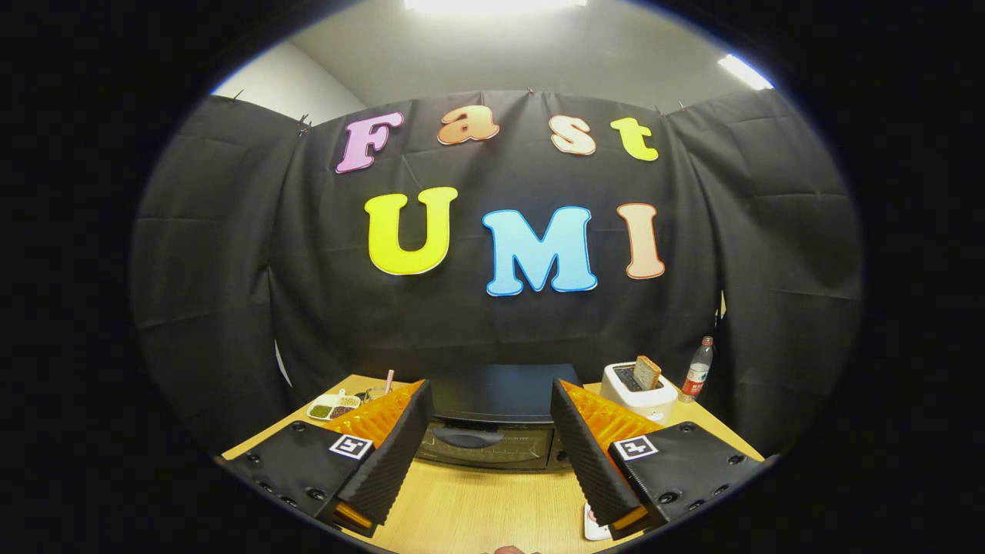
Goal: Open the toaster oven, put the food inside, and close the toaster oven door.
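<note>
Nearest the camera, the gripper (490,454) hovers over the table (492,508) with its fingers (392,454) spread wide and nothing between them. Just ahead, framed by the fingers, sits the oven (492,427), its door shut and handle (465,438) untouched. Beyond it to the right, a toaster (639,392) holds a slice of bread (647,372) beside a bottle (697,371); a dish (333,406) lies left. Nothing seems done yet: opening, loading and closing all remain.
</note>
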Tool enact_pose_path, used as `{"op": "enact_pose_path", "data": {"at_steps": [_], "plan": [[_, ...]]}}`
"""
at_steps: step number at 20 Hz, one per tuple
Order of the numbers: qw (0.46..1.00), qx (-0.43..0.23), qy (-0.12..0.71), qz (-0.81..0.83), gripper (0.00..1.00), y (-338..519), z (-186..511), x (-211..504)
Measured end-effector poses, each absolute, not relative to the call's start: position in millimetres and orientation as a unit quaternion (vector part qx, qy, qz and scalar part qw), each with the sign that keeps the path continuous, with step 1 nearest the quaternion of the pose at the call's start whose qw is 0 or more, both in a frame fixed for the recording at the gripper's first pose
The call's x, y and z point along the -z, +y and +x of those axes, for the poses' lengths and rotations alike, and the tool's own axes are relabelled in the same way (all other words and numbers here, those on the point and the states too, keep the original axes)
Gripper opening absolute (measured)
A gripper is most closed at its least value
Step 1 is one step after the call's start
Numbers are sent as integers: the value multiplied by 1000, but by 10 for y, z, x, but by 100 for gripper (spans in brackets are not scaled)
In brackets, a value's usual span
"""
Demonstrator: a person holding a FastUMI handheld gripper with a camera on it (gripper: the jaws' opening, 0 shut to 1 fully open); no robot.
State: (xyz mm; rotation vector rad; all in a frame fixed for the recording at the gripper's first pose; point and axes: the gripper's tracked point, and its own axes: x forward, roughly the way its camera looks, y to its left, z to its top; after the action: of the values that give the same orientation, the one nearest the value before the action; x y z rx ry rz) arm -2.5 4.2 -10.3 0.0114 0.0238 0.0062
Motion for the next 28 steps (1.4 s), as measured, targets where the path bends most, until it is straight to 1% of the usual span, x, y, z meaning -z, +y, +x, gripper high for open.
{"op": "enact_pose_path", "data": {"at_steps": [5, 11, 18, 25, 28], "plan": [[1000, -2, 19, 2, 98, 107, 90, 106], [999, 16, 40, -5, 98, 111, 448, 165], [994, 34, 97, 25, 98, 256, 998, 625], [987, 28, 156, 17, 98, 390, 1457, 1233], [984, 37, 171, 16, 98, 429, 1549, 1445]]}}
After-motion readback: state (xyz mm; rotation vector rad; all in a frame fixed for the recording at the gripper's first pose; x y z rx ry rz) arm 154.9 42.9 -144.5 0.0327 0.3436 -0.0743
